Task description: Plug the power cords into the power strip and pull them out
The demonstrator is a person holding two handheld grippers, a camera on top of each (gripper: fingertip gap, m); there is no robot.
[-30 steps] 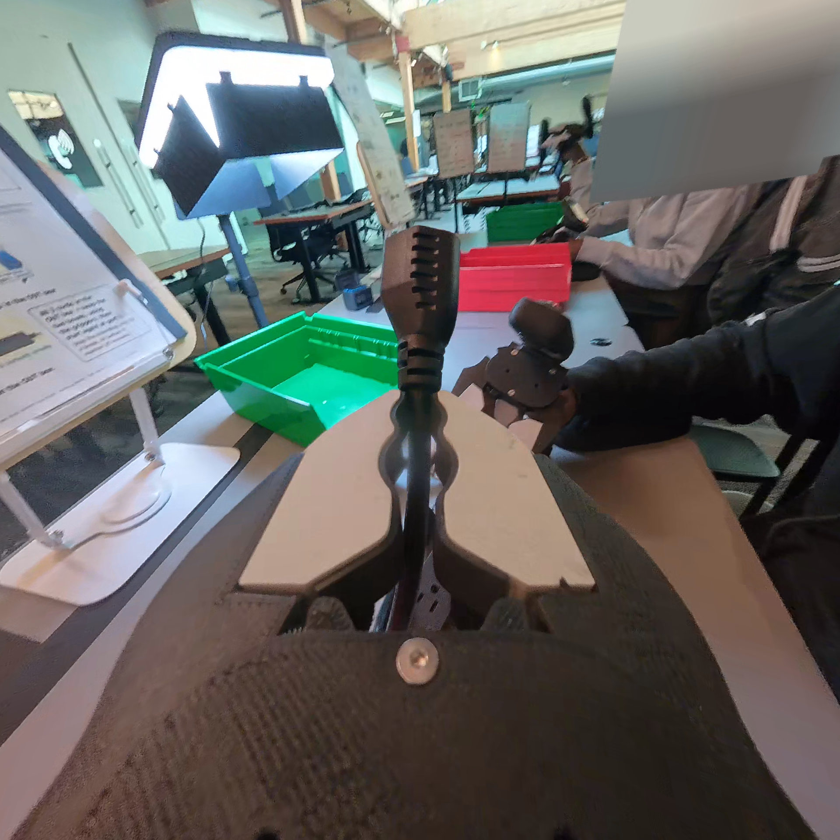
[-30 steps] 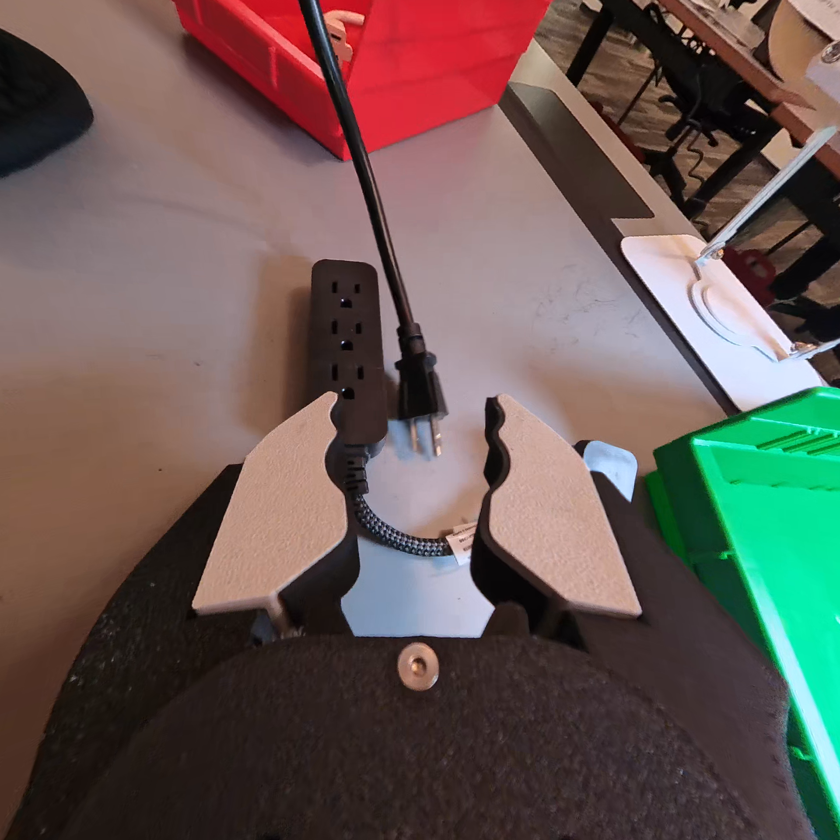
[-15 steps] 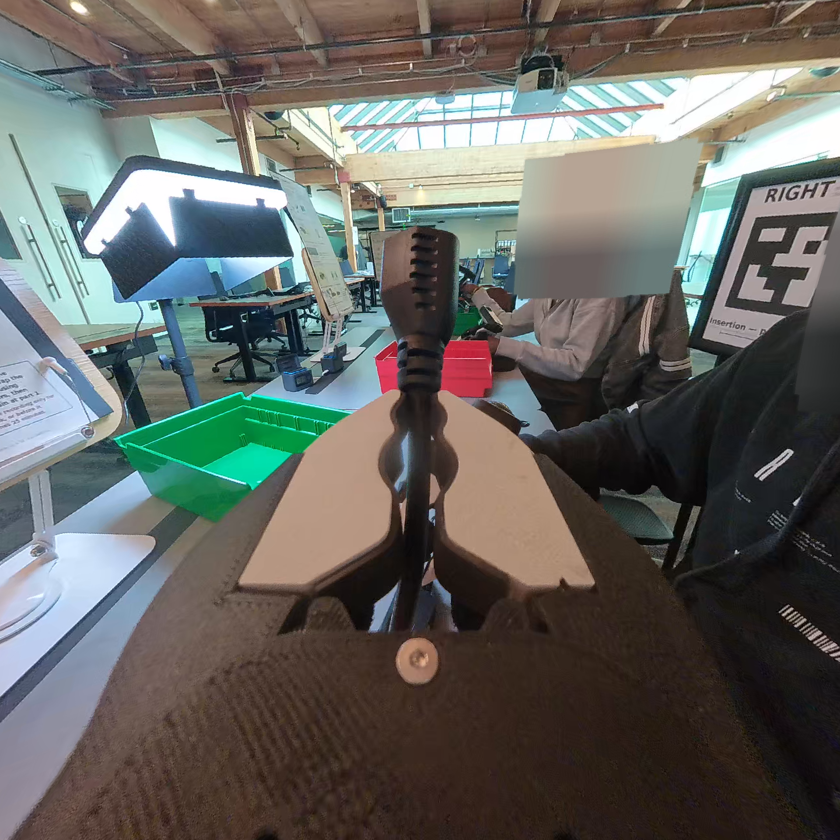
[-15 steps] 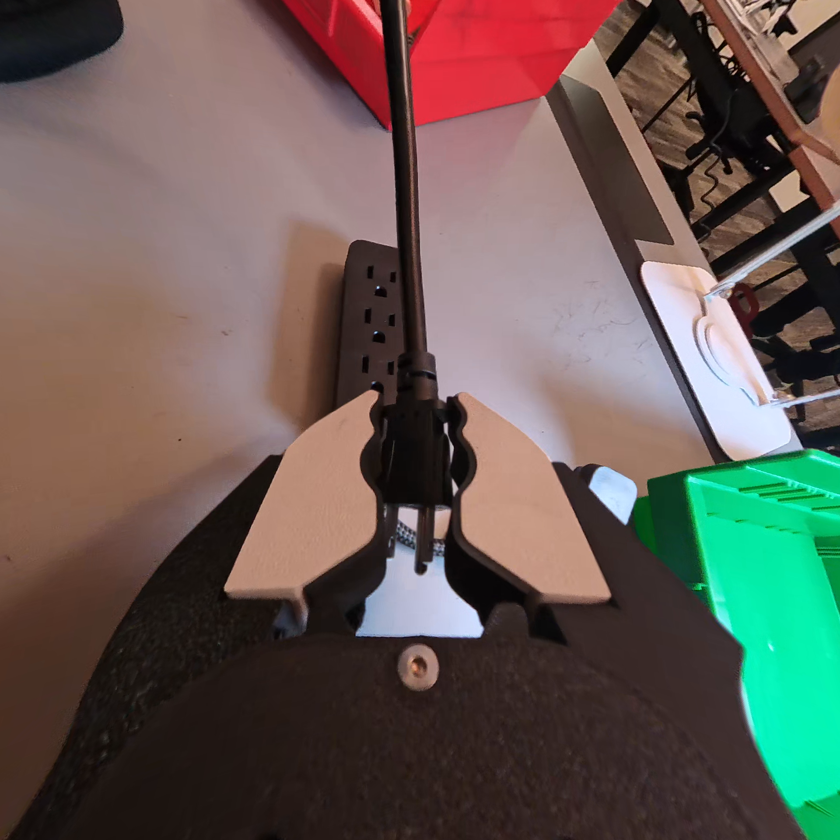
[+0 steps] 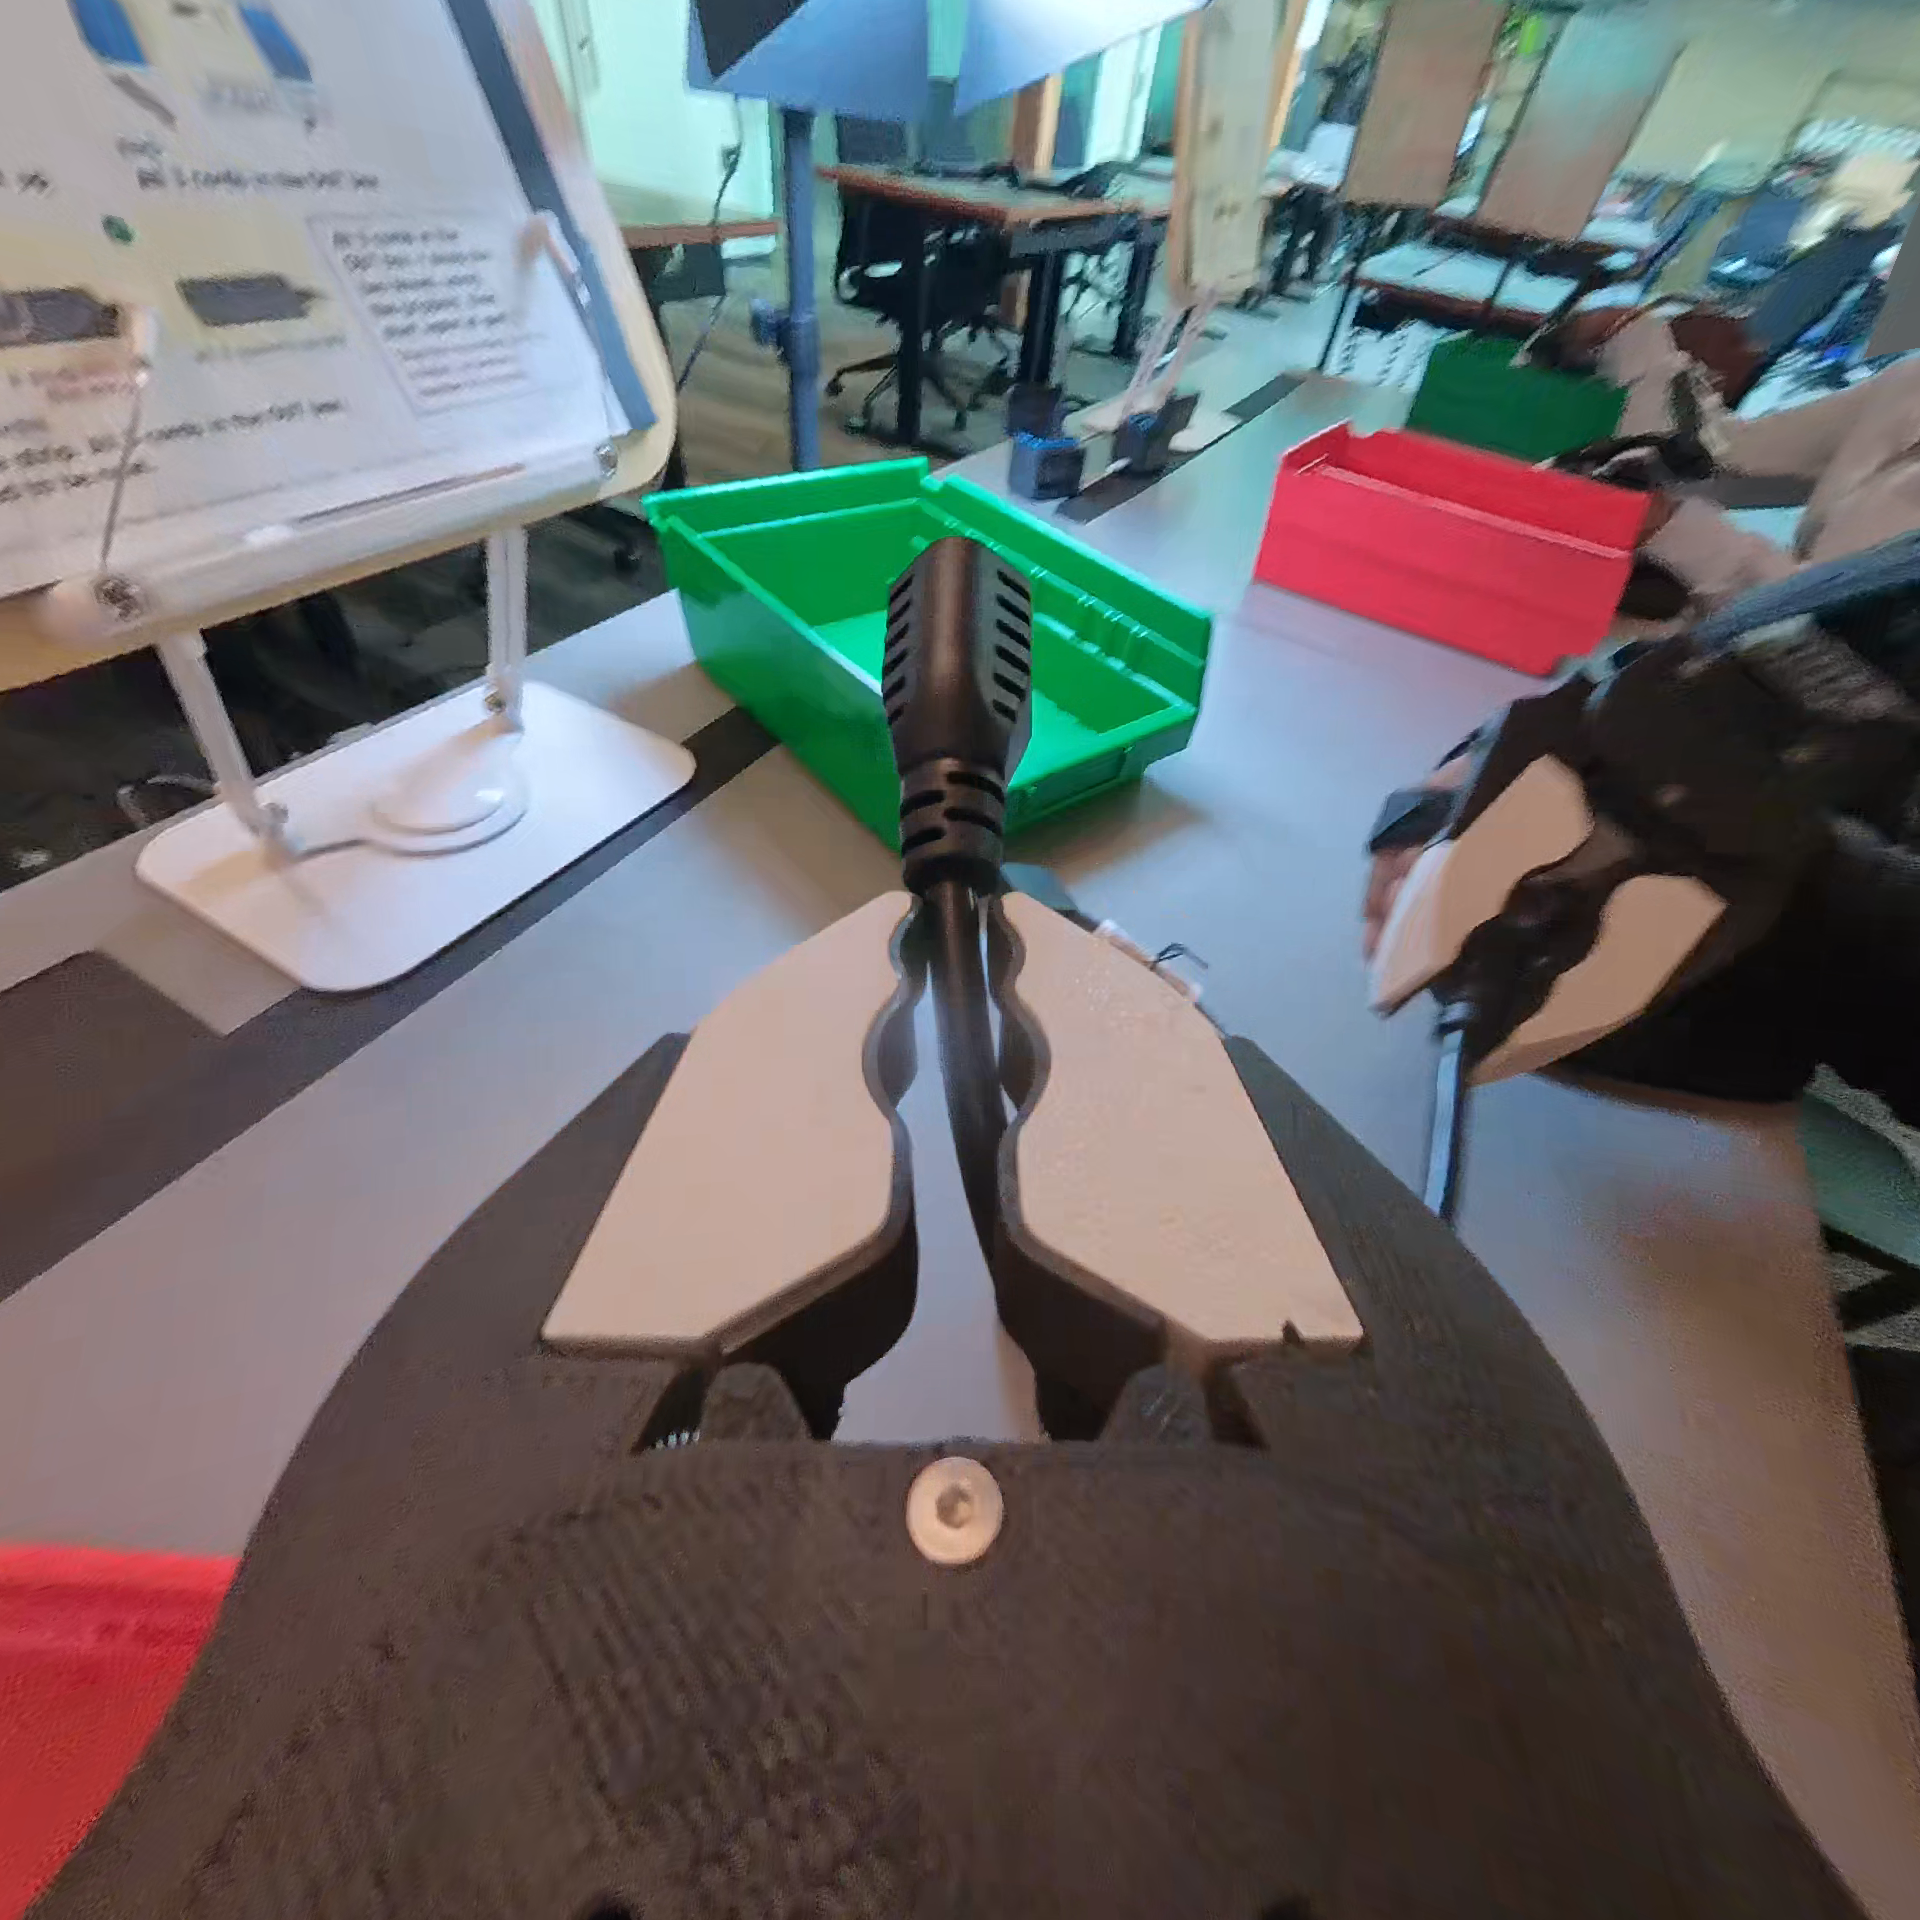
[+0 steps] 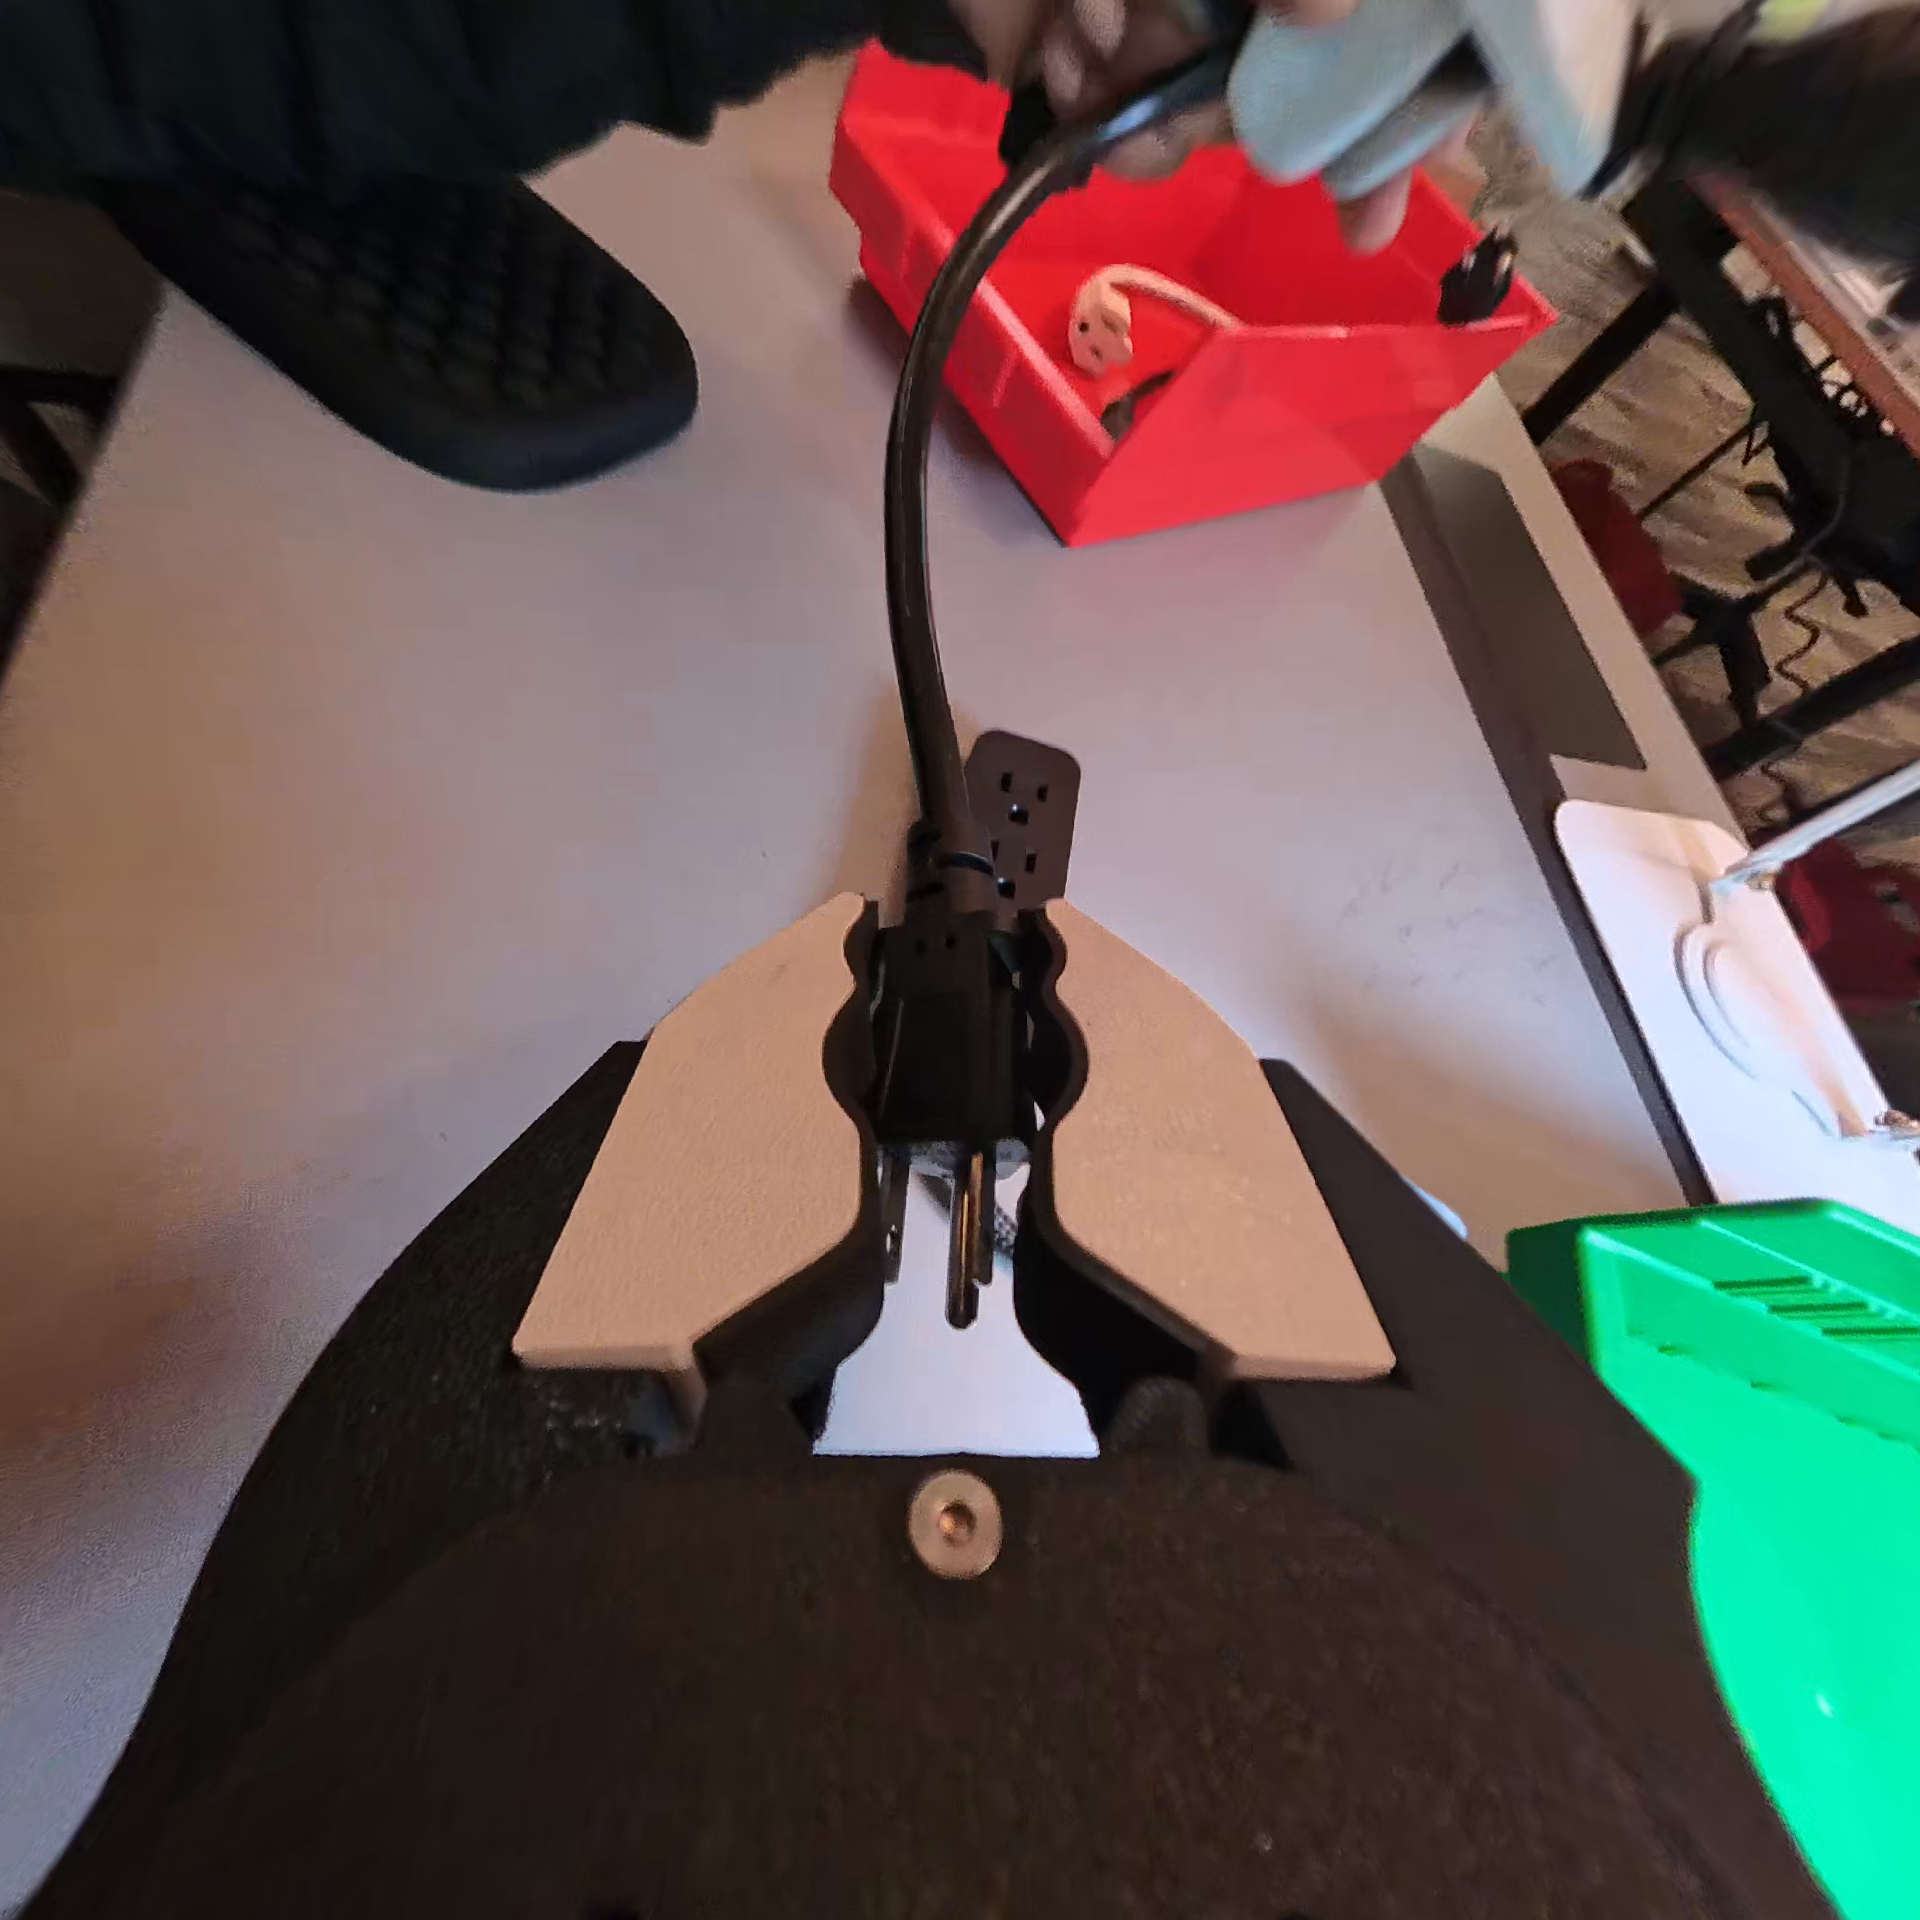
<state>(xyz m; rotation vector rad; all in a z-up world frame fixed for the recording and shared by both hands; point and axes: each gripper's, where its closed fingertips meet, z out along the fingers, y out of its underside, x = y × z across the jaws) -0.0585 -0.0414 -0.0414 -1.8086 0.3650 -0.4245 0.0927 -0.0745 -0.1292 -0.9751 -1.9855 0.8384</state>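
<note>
My right gripper point(image 6: 956, 914) is shut on the plug point(image 6: 940, 1039) of a black power cord point(image 6: 909, 540), and its metal prongs point back toward the camera. The black power strip point(image 6: 1029, 810) lies on the grey table just beyond the fingertips, its outlets facing up and partly hidden by the plug. My left gripper point(image 5: 956, 914) is shut on the same cord just below its ribbed connector end point(image 5: 956, 686), which sticks up past the tips. It shows blurred at the top of the right wrist view point(image 6: 1382, 94). The right gripper shows at the right of the left wrist view point(image 5: 1496, 935).
A red bin point(image 6: 1247, 457) at the far end of the table holds a beige connector point(image 6: 1101, 332) and a black plug point(image 6: 1470, 291). A green bin point(image 6: 1766, 1403) stands at the right, also seen ahead point(image 5: 790, 499). A white document stand point(image 5: 416, 831) stands beside the bin. A black chair part point(image 6: 416, 312) lies far left. Tip to tip, the grippers are about 20 centimetres apart.
My right gripper closed on the plug and lifted it over the strip's near end. My left gripper tipped down toward the table, still holding the cord, which now bends between the grippers.
</note>
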